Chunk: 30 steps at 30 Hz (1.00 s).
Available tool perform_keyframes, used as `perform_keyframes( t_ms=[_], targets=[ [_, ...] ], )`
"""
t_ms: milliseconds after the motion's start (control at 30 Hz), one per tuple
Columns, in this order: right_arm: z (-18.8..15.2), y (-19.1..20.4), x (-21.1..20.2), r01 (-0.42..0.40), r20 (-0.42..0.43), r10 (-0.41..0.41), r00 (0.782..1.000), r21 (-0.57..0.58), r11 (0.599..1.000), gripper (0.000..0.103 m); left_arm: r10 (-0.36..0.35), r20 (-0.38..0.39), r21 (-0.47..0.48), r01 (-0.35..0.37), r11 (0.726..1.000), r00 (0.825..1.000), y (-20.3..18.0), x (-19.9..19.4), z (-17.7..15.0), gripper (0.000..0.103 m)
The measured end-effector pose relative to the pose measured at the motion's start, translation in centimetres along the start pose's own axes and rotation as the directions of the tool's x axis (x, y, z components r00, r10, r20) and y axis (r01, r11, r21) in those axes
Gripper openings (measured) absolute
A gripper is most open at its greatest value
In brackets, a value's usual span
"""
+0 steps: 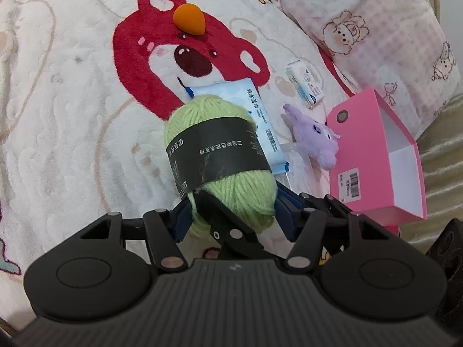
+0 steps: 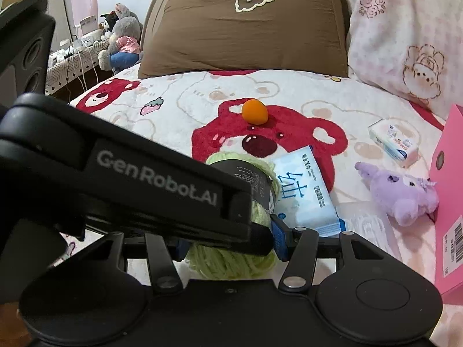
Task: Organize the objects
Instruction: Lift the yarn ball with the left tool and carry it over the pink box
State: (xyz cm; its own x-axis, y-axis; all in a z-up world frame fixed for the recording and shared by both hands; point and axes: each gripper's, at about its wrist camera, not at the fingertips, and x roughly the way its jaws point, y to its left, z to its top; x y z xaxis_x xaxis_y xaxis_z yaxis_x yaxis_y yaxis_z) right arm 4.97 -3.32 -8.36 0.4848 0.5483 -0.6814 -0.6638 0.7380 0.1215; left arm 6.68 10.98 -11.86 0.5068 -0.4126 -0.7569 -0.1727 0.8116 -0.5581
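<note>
Fingers of my left gripper (image 1: 231, 217) clamp the low end of the green yarn skein (image 1: 220, 156), blue pads pressing both sides. My right gripper (image 2: 228, 240) has its fingers either side of the same skein (image 2: 231, 260); the left unit's black body crosses in front, so whether its pads actually press I cannot tell.

Skein sits raised in the grip, at 6 o'clock of the red bear print (image 1: 188, 52), partly covering the blue wet-wipes pack (image 1: 260, 115). Judgement: light, soft, squashy, fibre grippy rather than slippery, nothing fragile. Glossy dark paper band (image 1: 220, 147) round its middle may slide or tear, so the bare yarn at the end is the better hold; loose strands could snag on the linkage.

Open pink box (image 1: 385, 156) at 3 o'clock looks the likely destination. Purple plush toy (image 1: 315, 136) leans just beside its wall, small tissue packet (image 1: 303, 86) at 1 o'clock, orange teardrop makeup sponge (image 1: 189, 17) at 12 o'clock on the bear's head.

Surface is a bed with a fluffy white blanket (image 1: 72, 115), yielding and uneven. Brown pillow (image 2: 246, 29) and pink pillow (image 2: 405, 43) at the head; stuffed animals (image 2: 121, 40) on a side table at 10 o'clock.
</note>
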Motion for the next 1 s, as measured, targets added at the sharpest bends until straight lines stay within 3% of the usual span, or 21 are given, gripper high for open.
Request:
perform_keyframes(
  t_ms=[367,667,1000],
  targets=[
    [-0.2,-1.0,-3.0,-0.019,0.053,0.017,0.998,0.027,0.999,0.059,-0.026,0.038,0.079,0.022,0.997,0.999,-3.2,-1.9,-0.9,0.057],
    [0.1,-2.3,-6.1,-0.027,0.124,0.023,0.992,0.031,0.999,0.059,-0.052,0.092,0.205,0.032,0.978,0.994,-6.6,-3.9,-1.8,0.056],
    [0.3,-4.0,-9.9,-0.005,0.173,0.001,0.985,0.022,1.0,0.059,-0.088,0.111,0.266,0.056,0.962,0.99,-10.4,-5.7,-3.1,0.056]
  ],
)
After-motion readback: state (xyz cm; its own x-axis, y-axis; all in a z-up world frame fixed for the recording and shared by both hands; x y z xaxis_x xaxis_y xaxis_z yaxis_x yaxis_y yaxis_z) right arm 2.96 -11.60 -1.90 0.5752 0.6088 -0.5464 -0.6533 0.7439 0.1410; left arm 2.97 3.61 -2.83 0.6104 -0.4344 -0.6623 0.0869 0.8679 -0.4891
